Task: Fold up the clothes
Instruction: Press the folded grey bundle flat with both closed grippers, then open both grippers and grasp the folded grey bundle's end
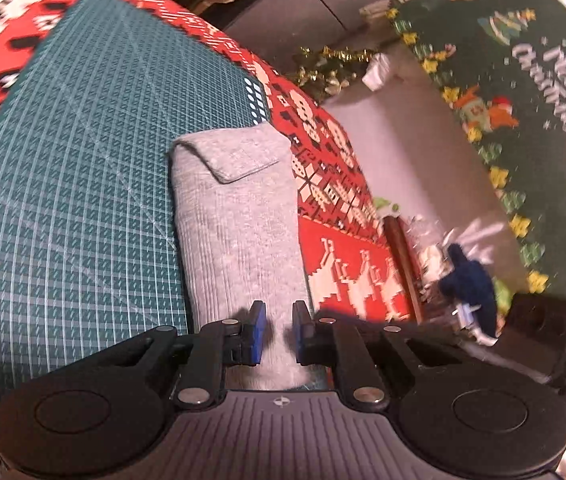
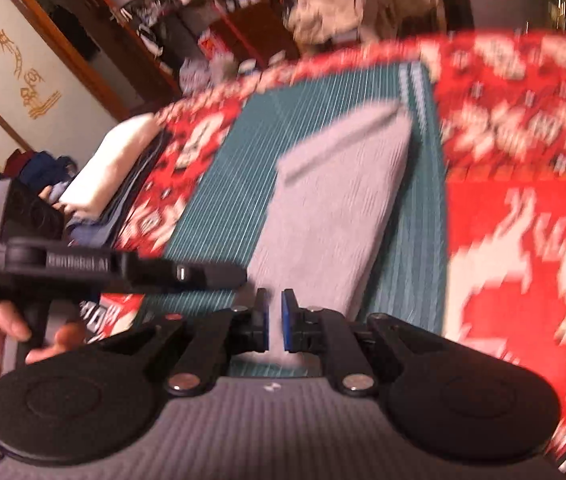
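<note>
Lying on the green cutting mat (image 1: 83, 160) that covers part of the red patterned cloth (image 1: 347, 184) on the counter, the grey garment (image 1: 239, 216) is already folded into a long narrow bundle, with one flap turned down across its far end. Its long axis runs straight away from both cameras, near end under the tools, far end toward the mat's far edge, and it sits along the mat's right-hand side in the left wrist view. The step in hand looks like the end of a fold, or the start of the next. The left gripper (image 1: 279, 332) hovers over the near end with its jaws a narrow gap apart and nothing pinched between them; the right gripper (image 2: 275, 324) sits at the same end, jaws nearly together, and whether a thin edge of cloth is caught there I cannot tell. The next move probably calls for taking the near end and bringing it over toward the far flap, halving the length, or else lifting the bundle to the folded stack (image 2: 111, 168) at the counter's left.
</note>
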Demonstrator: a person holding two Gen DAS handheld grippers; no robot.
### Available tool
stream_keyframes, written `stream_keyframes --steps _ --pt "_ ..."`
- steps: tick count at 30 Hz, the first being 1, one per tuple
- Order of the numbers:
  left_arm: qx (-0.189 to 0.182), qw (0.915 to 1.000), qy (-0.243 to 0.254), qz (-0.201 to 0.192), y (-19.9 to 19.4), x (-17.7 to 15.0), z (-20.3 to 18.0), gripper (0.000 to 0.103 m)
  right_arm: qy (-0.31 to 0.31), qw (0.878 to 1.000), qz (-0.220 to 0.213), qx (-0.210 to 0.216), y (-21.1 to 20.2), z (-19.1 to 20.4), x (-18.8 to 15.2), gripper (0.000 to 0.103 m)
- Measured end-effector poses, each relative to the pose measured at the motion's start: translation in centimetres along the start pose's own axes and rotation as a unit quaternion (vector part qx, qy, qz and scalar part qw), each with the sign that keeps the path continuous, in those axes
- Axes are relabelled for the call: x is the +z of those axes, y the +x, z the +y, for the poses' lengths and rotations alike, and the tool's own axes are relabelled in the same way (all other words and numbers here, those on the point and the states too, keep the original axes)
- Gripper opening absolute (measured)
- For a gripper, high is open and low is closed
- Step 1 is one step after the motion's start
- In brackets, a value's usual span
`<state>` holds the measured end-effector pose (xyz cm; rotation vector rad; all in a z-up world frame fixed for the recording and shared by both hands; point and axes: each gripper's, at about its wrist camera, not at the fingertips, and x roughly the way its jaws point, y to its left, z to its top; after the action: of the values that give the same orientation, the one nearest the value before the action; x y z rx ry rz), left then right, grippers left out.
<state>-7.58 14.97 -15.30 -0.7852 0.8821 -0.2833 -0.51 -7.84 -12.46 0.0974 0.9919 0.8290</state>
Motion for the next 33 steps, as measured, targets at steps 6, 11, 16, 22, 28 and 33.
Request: stream_keyframes --steps 6,11,16,22,28,33 --pt "0.044 0.9981 0.037 0.022 1.5 -0.6 -0.6 0.002 -0.027 0.998 0.021 -0.053 2.4 -0.7 -0.9 0.008" --pt "0.061 0.9963 0.053 0.028 1.2 -1.2 -0.9 0.002 -0.032 0.998 0.015 -0.057 1.5 -0.8 -2.8 0.007" --pt "0.082 0.9928 0.082 0.031 0.8 -1.8 -2.1 0.002 -0.016 0.998 0.027 -0.051 0.4 -1.2 -4.0 0.009" --pt "0.066 0.9935 0.092 0.012 -0.3 -1.9 -3.1 0.003 0.008 0.999 0.008 -0.044 -0.8 -1.8 -3.7 0.009" --pt "0.051 0.9941 0.094 -0.022 1.7 1.2 -4.0 0.003 0.015 0.996 -0.064 -0.061 -0.7 -2.4 -0.7 0.009" --pt "0.088 0.9908 0.099 -0.026 4.8 3.6 -4.5 0.003 0.036 0.994 -0.081 -0.066 1.6 -3.0 1.1 0.008"
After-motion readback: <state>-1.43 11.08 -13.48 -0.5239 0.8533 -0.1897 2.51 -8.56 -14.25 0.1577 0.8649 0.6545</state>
